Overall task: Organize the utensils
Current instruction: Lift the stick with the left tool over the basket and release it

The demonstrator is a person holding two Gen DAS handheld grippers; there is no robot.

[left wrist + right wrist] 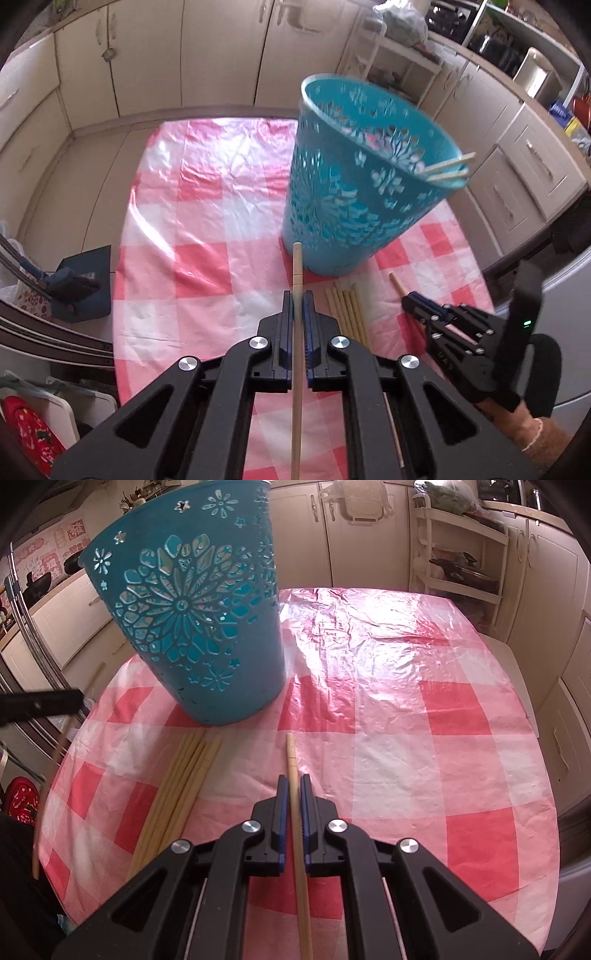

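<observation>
I'm partway through gathering the chopsticks into the blue basket — two are already in it, their ends poking over the rim on its right side, and a bundle of loose chopsticks lies on the checked surface just in front of the basket's base.

My left tongs are pinched narrow on one chopstick, which runs straight along the fingers and sticks out ahead, its tip pointing toward the foot of the basket. My right tongs are likewise closed down on a second chopstick, its free end reaching forward over the surface, apart from the bundle on its left.

So the step in hand, as I judge it, is carrying — both sticks are gripped and neither is in the basket yet. The next move calls for raising each tip above the rim and tilting it down into the opening before I let go (the basket is tall and flares upward, so a low approach would only knock its wall).

My left tongs are held above the surface, looking down at the basket from its near side. The right tongs sit lower, close over the cloth and angled toward the basket's base, with my wrist trailing off the surface's near right edge.
</observation>
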